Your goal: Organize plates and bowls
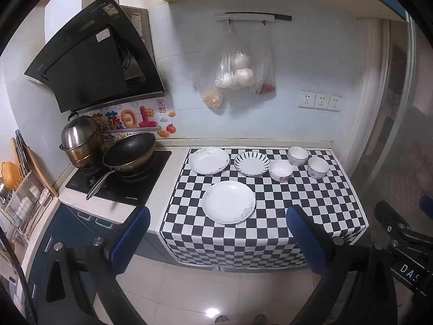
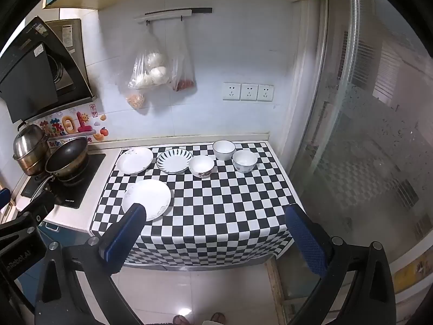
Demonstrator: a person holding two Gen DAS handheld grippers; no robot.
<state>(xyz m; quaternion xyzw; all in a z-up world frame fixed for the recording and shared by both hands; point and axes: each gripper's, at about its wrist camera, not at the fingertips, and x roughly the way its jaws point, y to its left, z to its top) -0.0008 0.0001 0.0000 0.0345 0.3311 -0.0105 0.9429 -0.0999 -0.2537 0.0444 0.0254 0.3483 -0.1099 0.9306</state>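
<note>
On a black-and-white checkered cloth lie three plates and three bowls. A white plate lies near the front. A second white plate and a striped-rim plate lie at the back. A flowered bowl and two white bowls stand to their right. My left gripper and right gripper are open and empty, held in front of the counter, apart from the dishes.
A stove with a wok and a steel pot stands left of the cloth. A dish rack is at far left. Plastic bags hang on the wall. A glass door is at right.
</note>
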